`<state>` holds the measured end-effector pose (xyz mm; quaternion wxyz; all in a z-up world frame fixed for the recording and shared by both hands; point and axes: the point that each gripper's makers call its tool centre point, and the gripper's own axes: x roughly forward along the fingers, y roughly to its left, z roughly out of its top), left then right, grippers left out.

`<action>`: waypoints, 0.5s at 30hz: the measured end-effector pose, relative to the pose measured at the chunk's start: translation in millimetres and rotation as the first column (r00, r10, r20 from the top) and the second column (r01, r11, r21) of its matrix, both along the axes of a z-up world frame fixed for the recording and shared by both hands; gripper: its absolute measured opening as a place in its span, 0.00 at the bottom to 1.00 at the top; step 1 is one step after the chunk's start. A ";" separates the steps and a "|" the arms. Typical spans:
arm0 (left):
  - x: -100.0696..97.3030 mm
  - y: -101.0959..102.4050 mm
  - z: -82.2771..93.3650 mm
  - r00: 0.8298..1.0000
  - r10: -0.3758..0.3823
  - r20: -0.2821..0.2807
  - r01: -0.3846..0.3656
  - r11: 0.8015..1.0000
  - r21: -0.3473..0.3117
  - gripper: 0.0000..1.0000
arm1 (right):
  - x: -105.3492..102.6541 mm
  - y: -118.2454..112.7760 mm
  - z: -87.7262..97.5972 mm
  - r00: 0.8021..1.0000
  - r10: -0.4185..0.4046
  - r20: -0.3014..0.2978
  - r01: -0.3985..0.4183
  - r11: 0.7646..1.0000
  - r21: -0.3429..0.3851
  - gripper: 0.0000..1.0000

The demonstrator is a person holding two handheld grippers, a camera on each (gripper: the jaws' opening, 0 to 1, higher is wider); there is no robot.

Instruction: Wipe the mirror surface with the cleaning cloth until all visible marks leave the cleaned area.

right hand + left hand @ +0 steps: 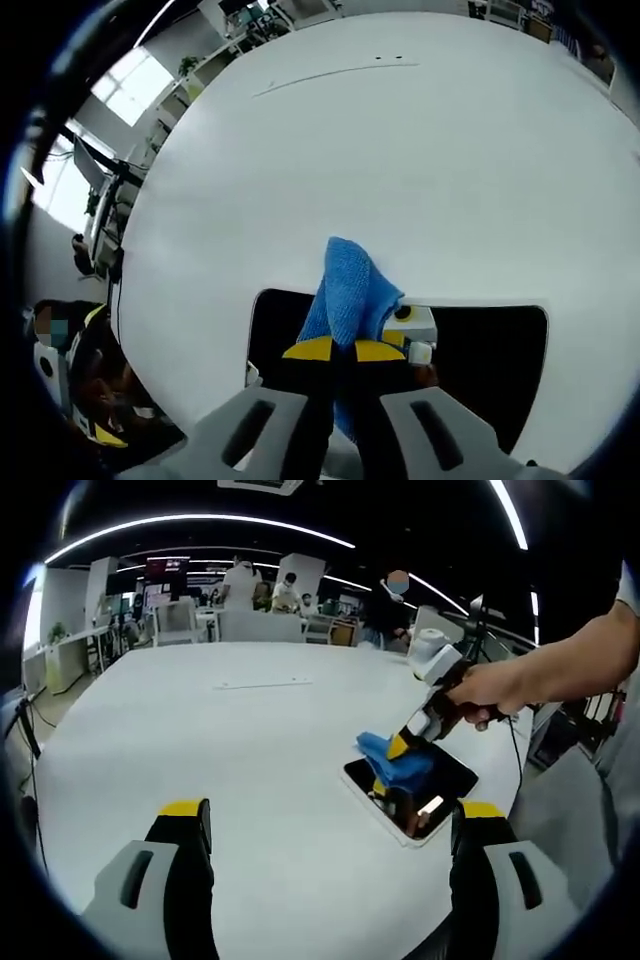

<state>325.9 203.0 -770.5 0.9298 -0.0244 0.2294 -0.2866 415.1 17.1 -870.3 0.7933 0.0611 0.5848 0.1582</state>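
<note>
A rectangular mirror point(440, 776) with a white frame lies flat on the white table point(260, 740), to the right. A blue cleaning cloth point(398, 762) rests on its glass, pinched in my right gripper point(395, 752), which a hand holds from the right. In the right gripper view the cloth point(350, 290) stands up from between the shut yellow-tipped jaws of the right gripper point(345, 352), over the dark mirror point(490, 360). My left gripper point(330, 825) hovers above the table, open and holding nothing, left of the mirror.
The table's near right edge point(500, 810) runs close behind the mirror. A thin strip point(262, 684) lies farther back on the table. People, chairs and desks point(250, 610) stand beyond the far edge. A tripod point(105, 200) stands off the table.
</note>
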 end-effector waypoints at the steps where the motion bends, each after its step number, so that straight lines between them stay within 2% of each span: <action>1: -0.1 1.0 -0.6 1.000 0.000 0.000 0.000 1.000 0.003 0.99 | -0.6 2.1 0.2 1.000 0.003 -0.002 -0.003 1.000 0.005 0.00; 15: 0.3 -1.6 -0.6 1.000 -0.014 0.001 0.014 1.000 0.004 0.99 | 0.5 17.4 0.3 0.999 0.033 0.022 -0.033 0.999 -0.003 0.00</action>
